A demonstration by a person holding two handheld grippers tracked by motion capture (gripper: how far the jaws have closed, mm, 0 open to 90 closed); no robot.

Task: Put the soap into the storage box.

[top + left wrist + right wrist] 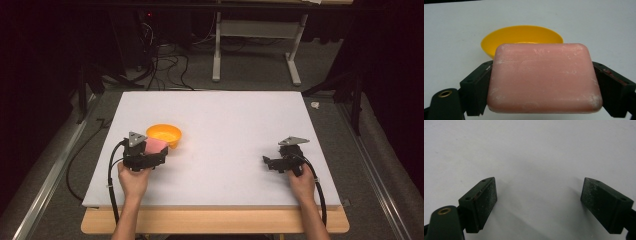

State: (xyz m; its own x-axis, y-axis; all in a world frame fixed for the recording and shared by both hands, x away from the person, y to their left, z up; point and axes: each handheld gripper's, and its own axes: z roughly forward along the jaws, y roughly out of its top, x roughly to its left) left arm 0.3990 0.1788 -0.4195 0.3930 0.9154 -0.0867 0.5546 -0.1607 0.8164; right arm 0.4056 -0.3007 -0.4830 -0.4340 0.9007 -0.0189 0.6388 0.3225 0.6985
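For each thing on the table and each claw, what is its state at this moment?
Pink soap bar: clamped between the jaws of the left claw, lying flat, just in front of the bowl.
Yellow bowl: upright on the white table; what can be seen of its inside is empty.
Left claw: shut on the soap bar.
Right claw: open, nothing between its jaws, over bare table.

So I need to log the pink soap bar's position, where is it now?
High view, table's left side: the pink rectangular soap bar sits clamped in the left claw, just in front of the yellow plastic bowl.
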